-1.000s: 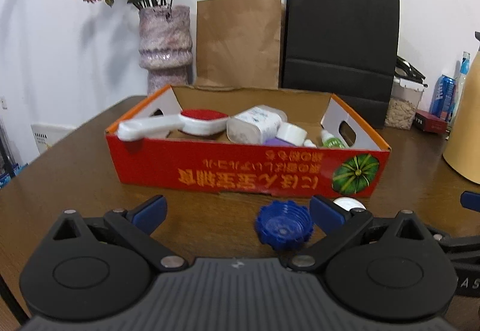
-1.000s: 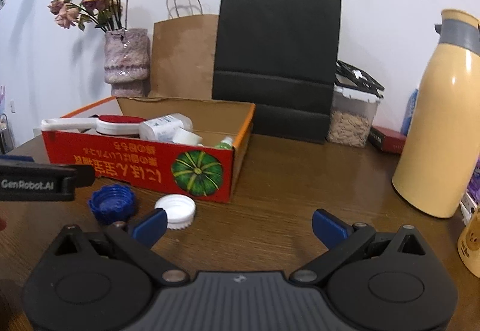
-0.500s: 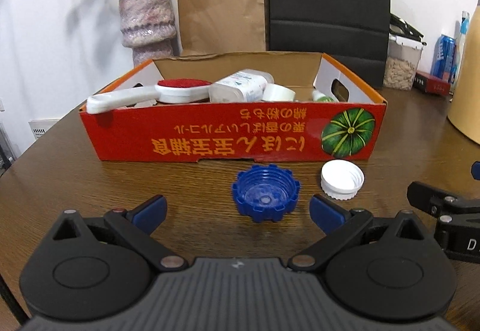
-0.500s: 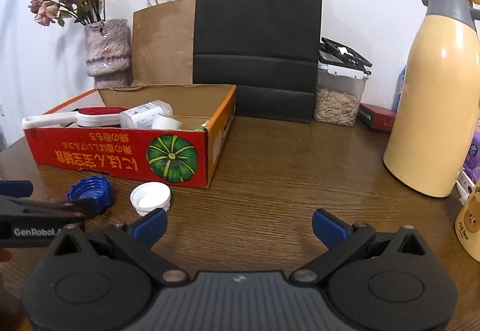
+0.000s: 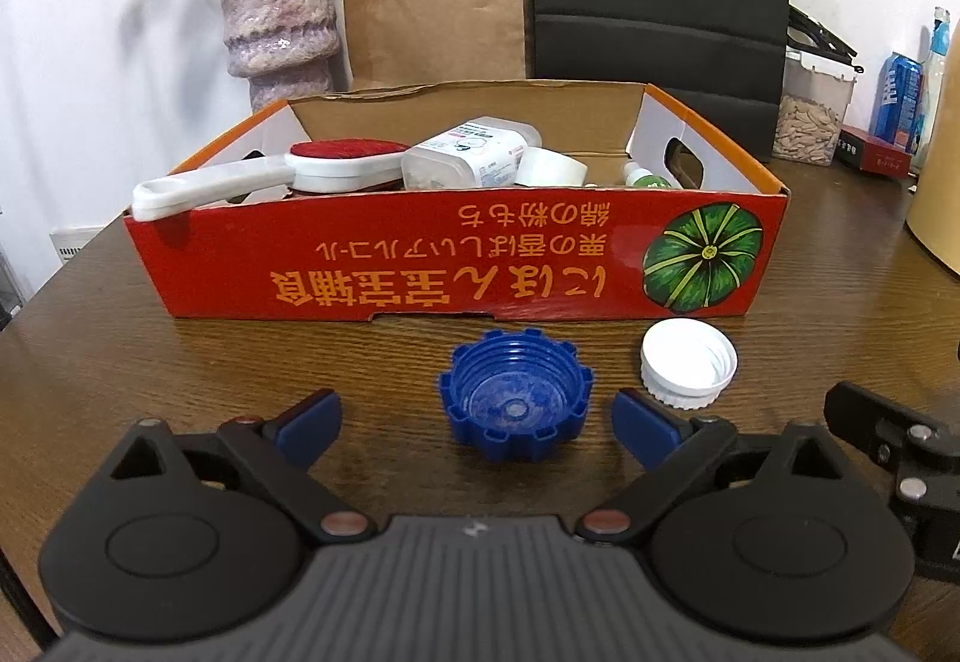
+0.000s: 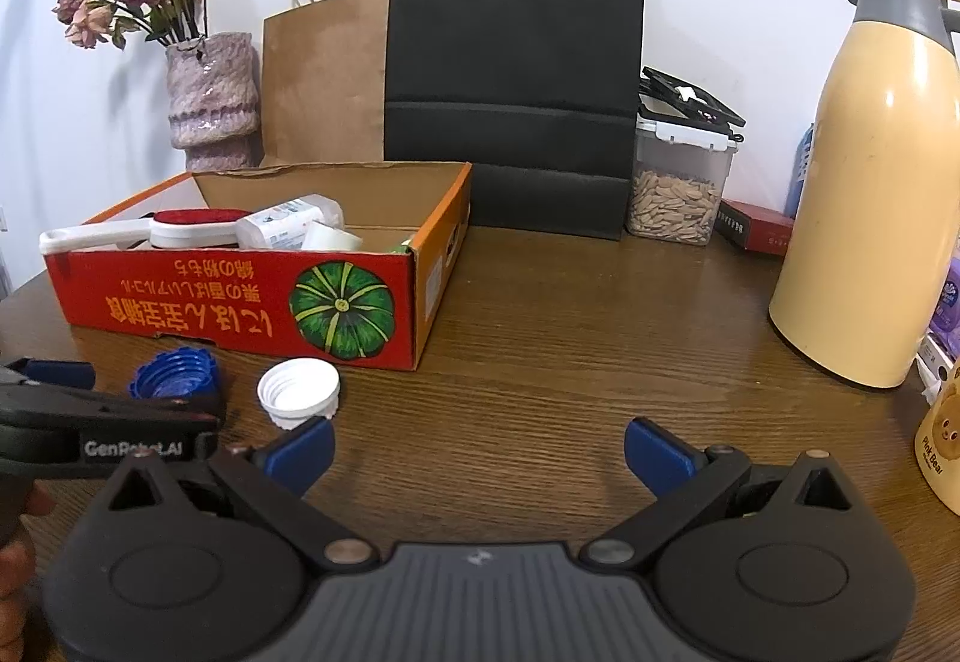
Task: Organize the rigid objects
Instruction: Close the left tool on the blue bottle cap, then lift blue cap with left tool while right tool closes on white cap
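Red cardboard box (image 5: 456,266) sat on the wooden table (image 6: 570,338), already holding a lint brush (image 5: 270,170) and white bottles. Blue cap (image 5: 516,401) lay upturned just in front of the box, white cap (image 5: 687,362) beside it toward the pumpkin print. Left gripper (image 5: 477,422) straddled the blue cap, jaws closing, pads not yet touching. Right gripper (image 6: 480,449) spread, nothing between. Step: grasping the blue cap. Next, judged: finish the pinch, lift over the box wall.

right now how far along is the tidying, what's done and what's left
Done: the brush, white bottle and other small items lie in the red box. In hand: nothing yet; the left tongs are closing around the blue cap, not touching it. Left: that cap and the white cap on the table; the right tongs are open.
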